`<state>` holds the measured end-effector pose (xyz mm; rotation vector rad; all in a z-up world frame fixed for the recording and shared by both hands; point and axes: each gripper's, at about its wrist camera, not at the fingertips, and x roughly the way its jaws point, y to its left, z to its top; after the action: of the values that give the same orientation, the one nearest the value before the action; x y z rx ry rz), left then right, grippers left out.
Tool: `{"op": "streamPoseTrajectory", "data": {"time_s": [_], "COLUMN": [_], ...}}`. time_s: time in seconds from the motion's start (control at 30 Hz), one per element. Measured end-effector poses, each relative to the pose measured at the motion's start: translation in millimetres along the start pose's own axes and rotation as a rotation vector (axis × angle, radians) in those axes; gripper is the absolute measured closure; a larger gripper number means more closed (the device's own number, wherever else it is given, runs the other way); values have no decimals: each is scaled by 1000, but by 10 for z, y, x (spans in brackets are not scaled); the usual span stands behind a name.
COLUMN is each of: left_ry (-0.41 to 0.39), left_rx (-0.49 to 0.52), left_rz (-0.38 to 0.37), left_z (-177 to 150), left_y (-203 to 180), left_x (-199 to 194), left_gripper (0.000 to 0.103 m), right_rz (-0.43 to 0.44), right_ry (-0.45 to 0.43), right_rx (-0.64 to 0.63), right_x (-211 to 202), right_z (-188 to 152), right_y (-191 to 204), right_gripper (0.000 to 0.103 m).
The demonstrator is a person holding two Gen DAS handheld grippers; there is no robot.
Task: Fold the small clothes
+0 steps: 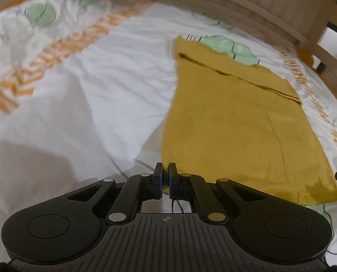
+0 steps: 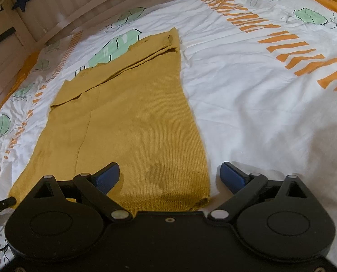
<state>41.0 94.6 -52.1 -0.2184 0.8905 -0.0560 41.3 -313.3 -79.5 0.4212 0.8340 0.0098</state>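
A mustard knitted garment [image 1: 236,117] [image 2: 132,117] lies flat on the white printed bedsheet [image 1: 114,86] [image 2: 247,104], folded lengthwise into a long strip. My left gripper [image 1: 165,170] is at its near left corner, with the jaws shut. The fabric's edge runs in between the pads, and the corner itself is hidden behind the fingers. My right gripper [image 2: 169,176] stands open over the near right corner. One blue pad [image 2: 107,176] is above the knit and the other over the sheet. Nothing is pinched there.
The sheet has orange stripes [image 2: 281,45] and green leaf prints [image 2: 114,45]. A pale wooden slatted bed frame [image 1: 270,2] [image 2: 62,6] borders the far side. A dark damp-looking patch [image 2: 157,174] marks the knit near the right gripper. A thin dark cable [image 1: 177,204] lies under the left gripper.
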Motion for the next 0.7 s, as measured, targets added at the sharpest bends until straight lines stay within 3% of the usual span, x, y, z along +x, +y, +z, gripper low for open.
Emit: {"op": "streamPoseTrajectory", "data": {"time_s": [0.23,0.7], "left_ry": [46,85], "left_rx": [37,10], "left_rz": [15,-9], "left_z": [-5,3], "left_y": [-31,30], "left_x": [104,247], "left_gripper": [99,97], "right_rz": [7,69], "right_ry": [21,123], "right_rx": [18,38], "right_x": [-53,79], "right_z": [37,79], "right_y": [2,-18], "right_gripper": [7,7]}}
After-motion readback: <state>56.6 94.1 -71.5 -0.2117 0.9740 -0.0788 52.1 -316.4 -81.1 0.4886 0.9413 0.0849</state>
